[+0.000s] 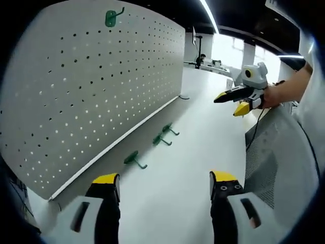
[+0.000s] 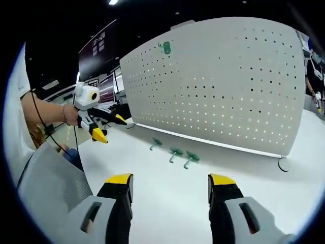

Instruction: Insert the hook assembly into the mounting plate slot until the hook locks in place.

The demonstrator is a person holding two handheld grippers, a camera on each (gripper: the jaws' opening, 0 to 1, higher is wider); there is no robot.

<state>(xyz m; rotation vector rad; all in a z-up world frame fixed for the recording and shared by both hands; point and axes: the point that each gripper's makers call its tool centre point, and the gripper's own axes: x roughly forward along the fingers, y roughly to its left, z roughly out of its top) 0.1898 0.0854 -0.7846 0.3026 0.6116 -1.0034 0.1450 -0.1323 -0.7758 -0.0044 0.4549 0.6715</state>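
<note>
Both my grippers, left point(image 1: 165, 185) and right point(image 2: 170, 187), hang released; I should approach a hook point(image 1: 134, 159) squarely, gripping its base, shank toward the pegboard point(image 1: 91, 81).

white table point(image 1: 193, 132), ceiling light strip point(image 1: 209, 15)

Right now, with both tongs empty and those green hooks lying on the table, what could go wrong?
Three small green plastic hooks lie close together on the white table, so wide-open right tongs might nudge a neighbour when picking one. The white perforated pegboard has many look-alike holes; a hook could be pushed in crooked and not lock. One green hook already hangs near the top.
</note>
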